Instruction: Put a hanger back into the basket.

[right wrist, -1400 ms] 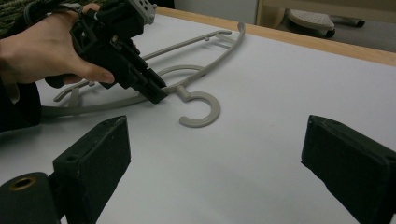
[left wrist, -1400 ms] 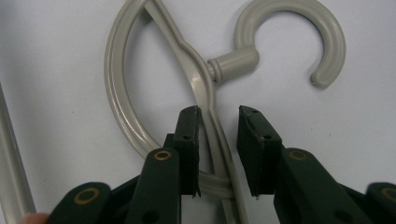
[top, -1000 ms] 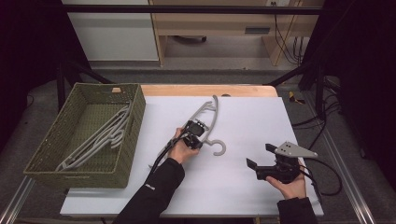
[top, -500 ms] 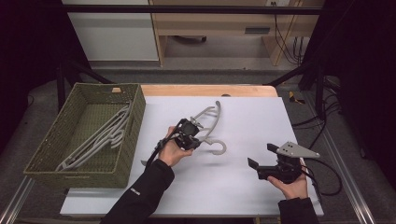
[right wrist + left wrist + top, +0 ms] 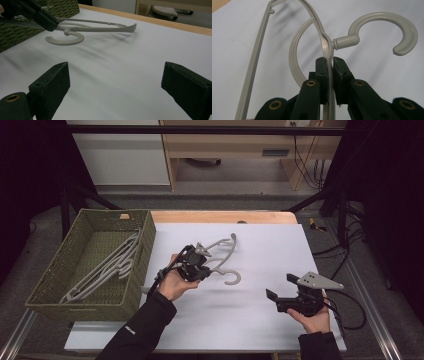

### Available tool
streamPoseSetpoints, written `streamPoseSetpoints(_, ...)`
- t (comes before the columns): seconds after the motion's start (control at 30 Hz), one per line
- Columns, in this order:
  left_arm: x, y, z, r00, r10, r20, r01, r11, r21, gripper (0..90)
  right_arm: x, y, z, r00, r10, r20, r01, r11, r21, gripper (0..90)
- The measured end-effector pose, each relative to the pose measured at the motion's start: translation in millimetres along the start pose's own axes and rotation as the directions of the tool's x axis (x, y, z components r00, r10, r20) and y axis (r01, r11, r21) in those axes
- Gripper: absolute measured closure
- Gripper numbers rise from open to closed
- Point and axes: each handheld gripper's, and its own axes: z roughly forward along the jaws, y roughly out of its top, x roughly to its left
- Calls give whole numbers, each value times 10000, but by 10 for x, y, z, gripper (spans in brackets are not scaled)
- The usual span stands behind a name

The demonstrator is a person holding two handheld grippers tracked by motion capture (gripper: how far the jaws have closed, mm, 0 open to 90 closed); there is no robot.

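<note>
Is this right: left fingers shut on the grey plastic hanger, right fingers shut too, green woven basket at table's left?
Not quite. The right gripper is open, its fingers wide apart over bare table, per the right gripper view. The left gripper does clamp the grey plastic hanger, and the green woven basket sits left.

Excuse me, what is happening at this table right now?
A person is clearing grey plastic hangers into a green woven basket, it seems. The left gripper is shut on a grey hanger at its neck, just below the hook, and holds it above the white table. The right gripper rests open near the table's right side, holding nothing. Other hangers lie in the basket.
</note>
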Motion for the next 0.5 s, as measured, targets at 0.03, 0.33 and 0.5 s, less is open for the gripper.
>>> streamPoseSetpoints(0.03, 0, 0, 0, 10000, 0, 0, 0, 10000, 0, 830, 0, 0, 0, 10000, 0, 0, 0, 10000, 0, 88)
streamPoseSetpoints(0.33, -53, 84, -318, 9996, 238, 145, -226, 9963, -824, 830, -6, 1, -10, 10000, -24, 34, 24, 10000, 11, 88)
streamPoseSetpoints(0.5, -102, 144, -580, 9991, 364, 205, -331, 9890, -1443, 830, -12, 4, -18, 10000, -38, 42, 38, 10000, -54, 88)
